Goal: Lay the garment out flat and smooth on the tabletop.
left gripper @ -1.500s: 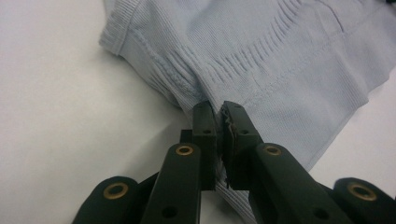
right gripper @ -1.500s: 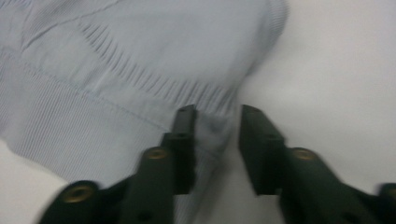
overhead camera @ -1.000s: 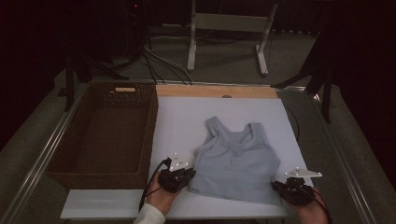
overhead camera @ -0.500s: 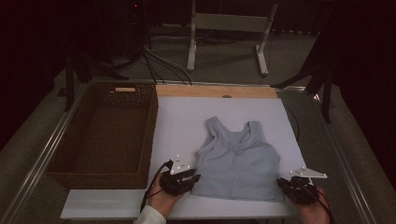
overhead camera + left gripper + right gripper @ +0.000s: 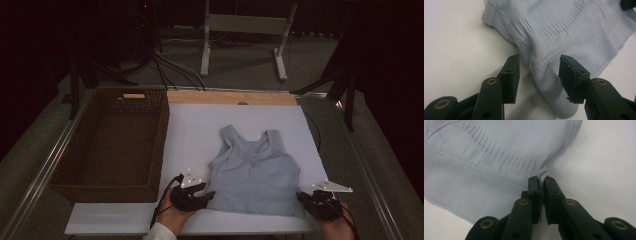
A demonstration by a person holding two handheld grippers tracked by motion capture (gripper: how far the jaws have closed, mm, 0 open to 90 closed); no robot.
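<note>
My left gripper has just been opening, its jaws now clear of the top's hem, right gripper pinching its corner, basket at nine o'clock.

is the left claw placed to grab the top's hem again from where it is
Probably yes. The left claw has just been opening, and the top's hem corner lies between its jaws with the pads off it. Nothing blocks it. The right claw pinches the other corner.
</note>
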